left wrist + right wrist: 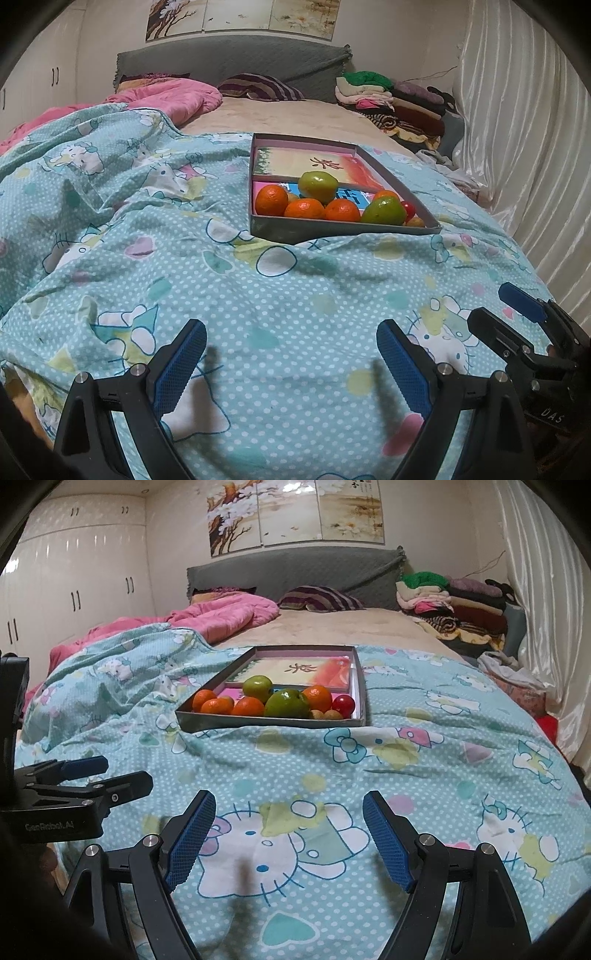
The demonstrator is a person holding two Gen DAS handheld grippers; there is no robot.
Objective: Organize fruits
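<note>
Ahead, fruit-filled tray (332, 230), both grippers (291, 354) (290, 830) spread, empty

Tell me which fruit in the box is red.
The small round red fruit at the right end of the front row, beside the nearer green fruit. The rest are orange, green or brownish.

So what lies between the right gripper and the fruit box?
Only bare quilt between the right gripper and the fruit box, as the right wrist view shows.

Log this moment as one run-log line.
left gripper: open, empty | right gripper: open, empty | fruits: piled in tray on bed | stage: none picked yet
</note>
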